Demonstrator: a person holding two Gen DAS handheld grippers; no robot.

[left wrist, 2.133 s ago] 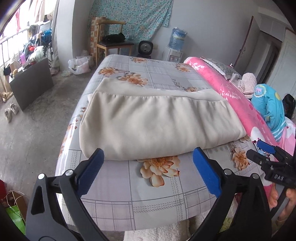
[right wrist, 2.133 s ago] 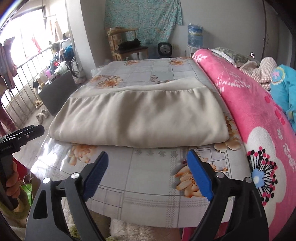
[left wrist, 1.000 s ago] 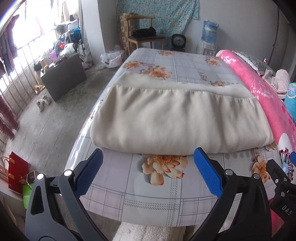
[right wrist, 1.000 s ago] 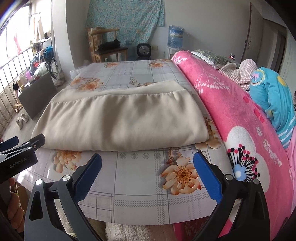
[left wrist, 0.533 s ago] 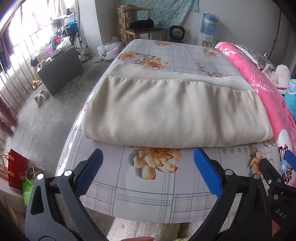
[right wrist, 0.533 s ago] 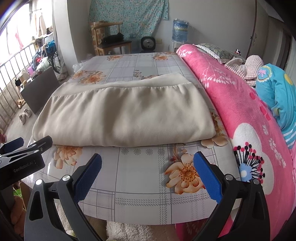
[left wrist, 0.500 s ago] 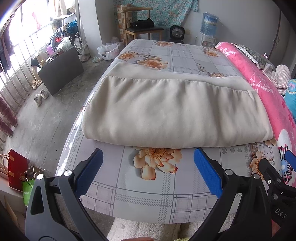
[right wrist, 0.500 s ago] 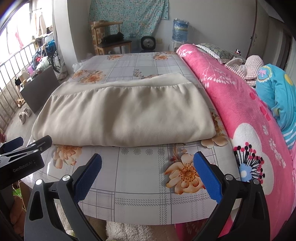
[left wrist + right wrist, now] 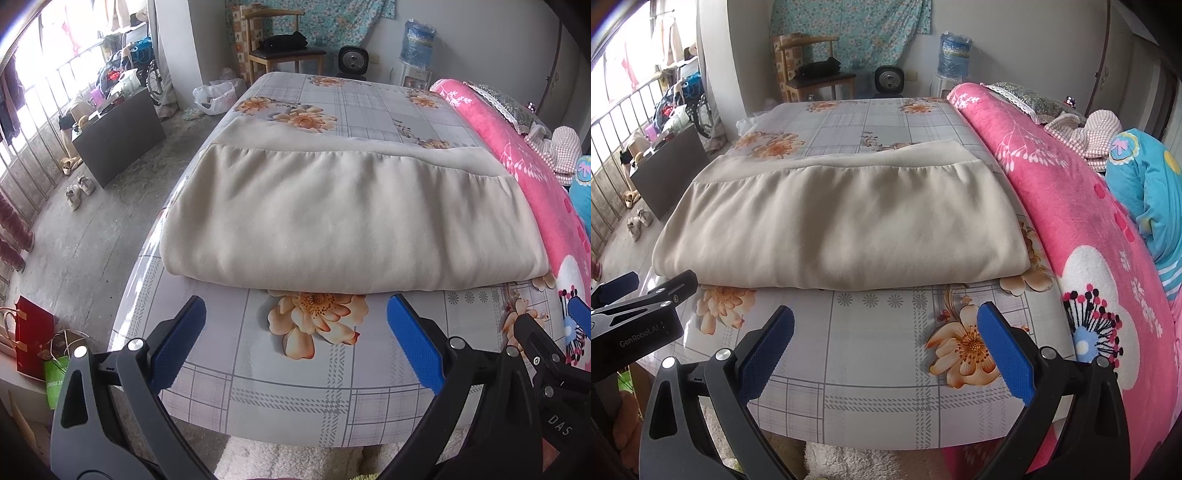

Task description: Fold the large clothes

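Large beige soft-fabric garment (image 9: 347,221), already doubled into a broad rectangle, lies flat across the middle of the grey checked bedsheet with orange flowers (image 9: 295,373). Its rounded fold edge faces the grippers; a gathered seam and a plain band run along the far side. Its right end lies just beside the pink plush blanket with white flowers (image 9: 1071,229).

Left gripper (image 9: 293,347), black with blue pads: fingers spread wide, nothing between them, hovering over bare sheet just short of the near fold. Right gripper (image 9: 884,347): same stance, spread and empty, nearer the garment's right half.

Judgement: the step in hand looks like the reach for the next fold.
- Take the 2 near corners, 1 per gripper, not the middle of the edge.
- Bite through all layers, so the lower one does not trail.
- Lift both ends level and carry them together, keeping the edge straight.
- Match the edges before letting go.
- Right side: keep clear of the pink blanket.

Beyond the bed: wooden chair (image 9: 280,40), water bottle (image 9: 419,42).
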